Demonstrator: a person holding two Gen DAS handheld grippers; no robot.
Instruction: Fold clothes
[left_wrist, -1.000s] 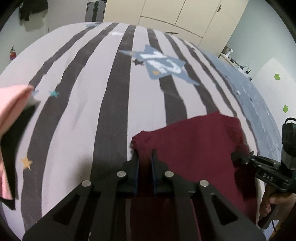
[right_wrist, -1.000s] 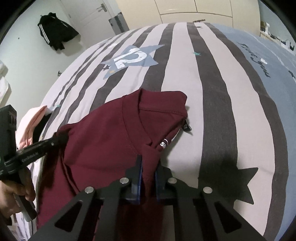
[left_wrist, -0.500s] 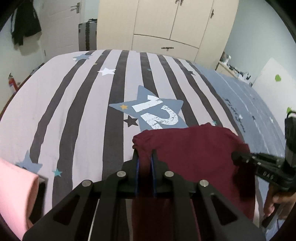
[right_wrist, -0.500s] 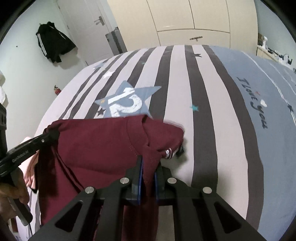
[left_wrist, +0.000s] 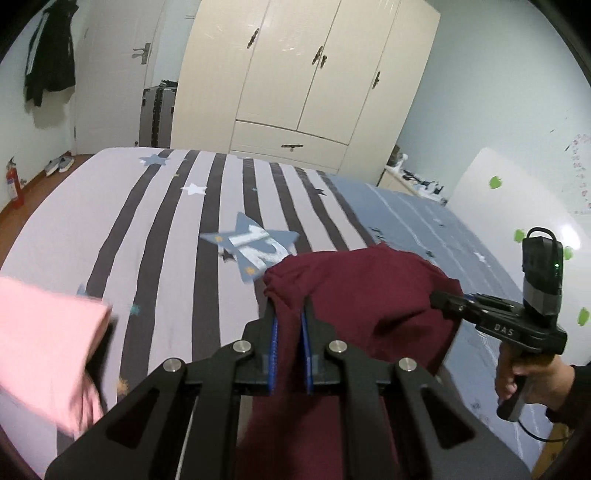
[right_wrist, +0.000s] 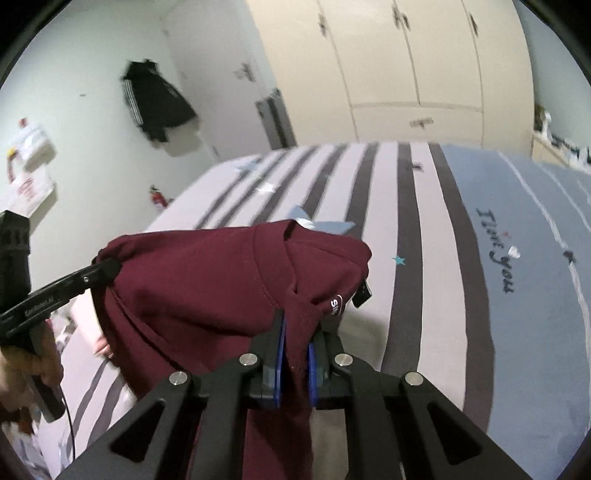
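A maroon T-shirt (left_wrist: 354, 295) hangs in the air above the striped bed (left_wrist: 147, 229), stretched between both grippers. My left gripper (left_wrist: 290, 314) is shut on one shoulder of the shirt. My right gripper (right_wrist: 295, 325) is shut on the other shoulder beside the collar, where a white neck label (right_wrist: 337, 305) shows. In the left wrist view the right gripper (left_wrist: 443, 301) pinches the shirt at the right. In the right wrist view the left gripper (right_wrist: 107, 267) pinches the shirt (right_wrist: 207, 280) at the left. The shirt's lower part drops out of sight below the fingers.
A folded pink garment (left_wrist: 40, 350) lies on the bed at the near left. A cream wardrobe (left_wrist: 306, 81) stands beyond the bed's far end, with a suitcase (left_wrist: 157, 114) and a door beside it. A black jacket (right_wrist: 155, 99) hangs on the left wall.
Both grippers have lifted the maroon shirt off the bed and tilted up, so the wardrobe and far wall come into view. Both grips on the shirt are unchanged.
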